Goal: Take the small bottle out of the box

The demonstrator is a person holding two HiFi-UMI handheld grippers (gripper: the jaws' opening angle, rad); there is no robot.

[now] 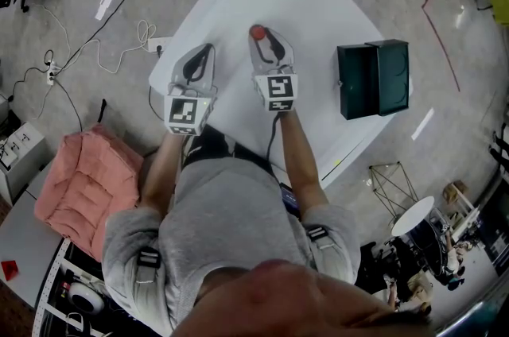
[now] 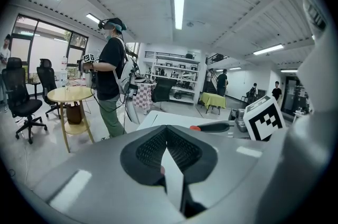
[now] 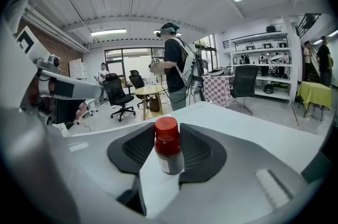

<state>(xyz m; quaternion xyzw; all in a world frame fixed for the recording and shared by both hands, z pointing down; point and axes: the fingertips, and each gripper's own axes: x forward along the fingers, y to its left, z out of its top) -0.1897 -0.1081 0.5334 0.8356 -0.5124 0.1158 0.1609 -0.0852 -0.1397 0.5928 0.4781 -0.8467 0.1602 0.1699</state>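
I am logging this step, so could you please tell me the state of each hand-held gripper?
Left hand-held gripper: closed, empty.
Right hand-held gripper: closed on the small bottle.

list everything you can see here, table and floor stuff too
small dark bottle with red cap: one, red and dark, between the right tongs' jaws
dark green box: one, green, lid open, right side of the table
white table: one, white, centre
pink cushion: one, pink, floor at left
cables: several, black and white, floor at upper left
round wooden table: one, light wood, background
black office chair: one, black, beside it
left tongs: one, grey, shut, empty
right tongs: one, grey, shut on the bottle
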